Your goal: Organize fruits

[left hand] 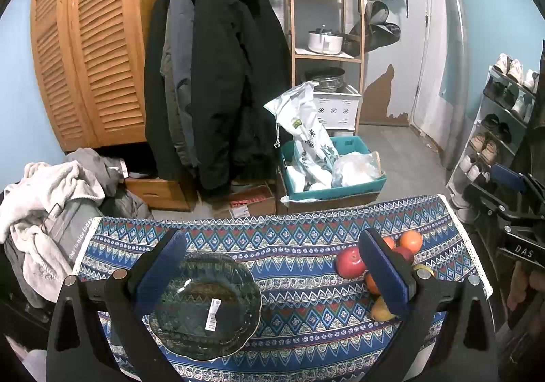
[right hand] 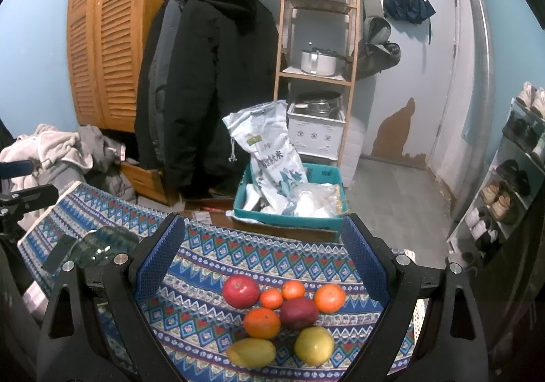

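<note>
A dark green glass plate [left hand: 204, 307] lies on the patterned tablecloth [left hand: 299, 279], under my open, empty left gripper [left hand: 272, 266]. It shows at the left in the right wrist view [right hand: 102, 245]. Several fruits sit in a cluster: a red apple [right hand: 240, 290], a dark red apple [right hand: 299, 312], oranges [right hand: 261, 322] [right hand: 329, 297], small tangerines [right hand: 271, 299], a yellow mango [right hand: 251, 353] and a yellow-green fruit [right hand: 314, 345]. My right gripper [right hand: 262, 256] is open and empty, hovering over the cluster. In the left wrist view the red apple [left hand: 351, 262] lies beside the right finger.
Beyond the table's far edge stand a teal box [right hand: 289, 211] with bags, hanging coats [right hand: 207, 82], a wooden shelf [right hand: 316, 41] and a shoe rack [right hand: 511, 184]. A heap of laundry [left hand: 44, 204] lies at the left.
</note>
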The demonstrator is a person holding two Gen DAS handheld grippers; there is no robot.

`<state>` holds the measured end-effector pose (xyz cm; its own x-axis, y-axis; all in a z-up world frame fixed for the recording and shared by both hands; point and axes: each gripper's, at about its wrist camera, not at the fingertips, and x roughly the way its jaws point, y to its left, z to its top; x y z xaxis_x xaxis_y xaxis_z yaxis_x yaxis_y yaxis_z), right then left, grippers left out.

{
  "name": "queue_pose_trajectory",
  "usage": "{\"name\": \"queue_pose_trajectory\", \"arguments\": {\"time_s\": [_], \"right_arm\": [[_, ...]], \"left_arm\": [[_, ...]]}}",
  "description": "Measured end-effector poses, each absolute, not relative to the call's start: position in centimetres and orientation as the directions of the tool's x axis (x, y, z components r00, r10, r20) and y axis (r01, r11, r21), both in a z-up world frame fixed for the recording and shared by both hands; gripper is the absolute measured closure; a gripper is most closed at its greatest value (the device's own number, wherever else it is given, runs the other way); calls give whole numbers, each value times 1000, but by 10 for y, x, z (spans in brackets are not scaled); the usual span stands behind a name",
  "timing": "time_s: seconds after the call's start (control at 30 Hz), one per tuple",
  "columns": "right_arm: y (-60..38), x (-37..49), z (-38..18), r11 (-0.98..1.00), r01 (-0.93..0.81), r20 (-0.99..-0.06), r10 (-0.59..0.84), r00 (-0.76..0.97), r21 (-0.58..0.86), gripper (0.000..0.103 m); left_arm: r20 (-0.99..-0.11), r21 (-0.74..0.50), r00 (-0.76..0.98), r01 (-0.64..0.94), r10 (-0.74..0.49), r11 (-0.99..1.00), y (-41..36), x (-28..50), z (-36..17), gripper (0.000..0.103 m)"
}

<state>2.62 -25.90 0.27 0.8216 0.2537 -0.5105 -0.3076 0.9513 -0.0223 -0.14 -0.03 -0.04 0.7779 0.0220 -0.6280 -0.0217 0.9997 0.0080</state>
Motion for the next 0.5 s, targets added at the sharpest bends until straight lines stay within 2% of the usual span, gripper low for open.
{"name": "queue_pose_trajectory", "arguments": {"time_s": [0.5], "right_arm": [[-258, 26, 2, 951, -309, -511, 252, 822, -29, 12]], "left_arm": [[-628, 9, 778, -19, 20, 1000, -1, -2, -1, 1]]}}
